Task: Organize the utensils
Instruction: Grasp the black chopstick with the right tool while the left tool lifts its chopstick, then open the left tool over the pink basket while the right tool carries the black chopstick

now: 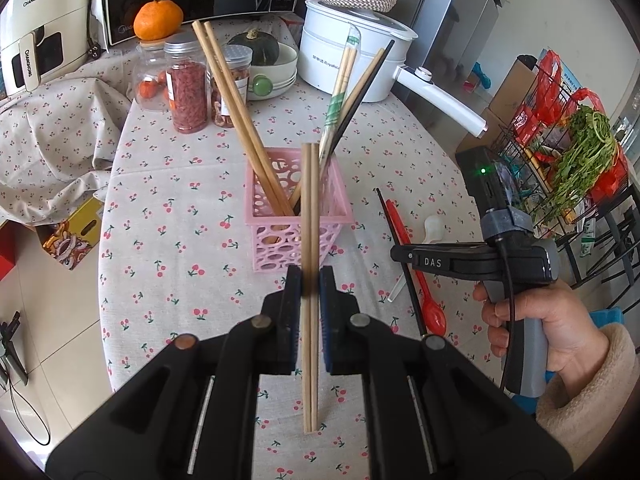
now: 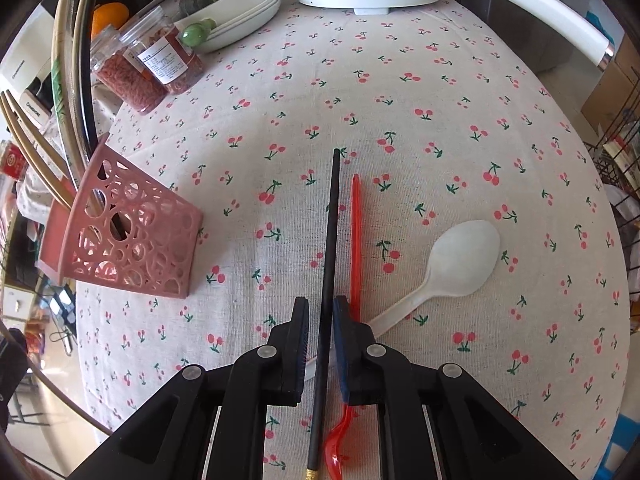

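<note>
Cherry-print bench (image 2: 400, 92) | left claw (image 1: 310, 280) pinches wooden chopsticks (image 1: 310, 208) mid-length, just before pink basket (image 1: 298, 216) | right claw (image 2: 321, 312) closes around black chopstick (image 2: 330, 240) lying on bench | light, stiff, slippery; grip mid-shaft.

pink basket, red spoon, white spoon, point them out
pink basket (image 1: 280, 246), left wrist view, front lattice wall
red spoon (image 2: 355, 240), right wrist view, middle of its handle
white spoon (image 2: 464, 260), right wrist view, centre of its bowl
</note>
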Tool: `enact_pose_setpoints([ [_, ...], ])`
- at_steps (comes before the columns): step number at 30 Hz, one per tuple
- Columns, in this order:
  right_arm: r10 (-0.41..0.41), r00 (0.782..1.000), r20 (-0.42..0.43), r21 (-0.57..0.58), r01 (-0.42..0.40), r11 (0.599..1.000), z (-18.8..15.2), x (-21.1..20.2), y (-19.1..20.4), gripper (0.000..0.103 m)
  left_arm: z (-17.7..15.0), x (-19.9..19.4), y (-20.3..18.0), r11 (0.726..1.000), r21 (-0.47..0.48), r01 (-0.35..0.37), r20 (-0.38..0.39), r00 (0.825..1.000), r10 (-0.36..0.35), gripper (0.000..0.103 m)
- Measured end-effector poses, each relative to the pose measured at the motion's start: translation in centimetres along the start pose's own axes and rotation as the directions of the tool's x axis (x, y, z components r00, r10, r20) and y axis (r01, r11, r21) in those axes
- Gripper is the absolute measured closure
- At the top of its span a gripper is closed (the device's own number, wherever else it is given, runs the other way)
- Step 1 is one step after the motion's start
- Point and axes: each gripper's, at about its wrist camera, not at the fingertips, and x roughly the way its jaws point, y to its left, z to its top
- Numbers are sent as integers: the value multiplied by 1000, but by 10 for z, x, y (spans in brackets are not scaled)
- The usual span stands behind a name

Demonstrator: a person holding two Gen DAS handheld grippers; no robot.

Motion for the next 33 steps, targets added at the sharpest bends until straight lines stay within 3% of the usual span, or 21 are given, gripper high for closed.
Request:
enact_pose_setpoints([
  [10, -70, 996, 58, -130, 77, 988, 3, 9, 22, 75, 1, -1, 3, 1000, -12, 2, 1, 1000, -2, 93],
  [12, -108, 991, 85, -179, 121, 976, -1, 10, 28, 81, 1, -4, 3, 1000, -12, 5, 8, 1000, -5, 93],
  [13, -113, 989, 95, -184, 129, 975, -3, 9, 28, 95, 2, -6, 4, 1000, -13, 8, 14, 1000, -7, 93],
  [18, -5, 991, 133, -127, 22, 992, -9, -16, 20, 98, 8, -28, 5, 1000, -7, 20, 72, 997, -20, 93],
  [22, 86, 970, 226, -92, -66, 994, -14, -58, 10, 99, 18, -54, 12, 999, -34, 32, 174, 984, -26, 94],
  [25, 136, 944, 300, -70, -120, 990, -17, -88, 1, 100, 25, -74, 20, 996, -75, 55, 276, 961, -32, 94],
  [28, 184, 918, 351, -56, -176, 983, -16, -111, -3, 100, 31, -90, 27, 991, -116, 72, 379, 925, -22, 94],
  [30, 217, 913, 345, -72, -205, 976, -14, -116, -3, 100, 35, -95, 30, 987, -141, 82, 417, 909, -16, 94],
  [33, 254, 934, 252, -81, -242, 967, -5, -99, -5, 95, 39, -92, 35, 980, -167, 104, 405, 914, -28, 94],
])
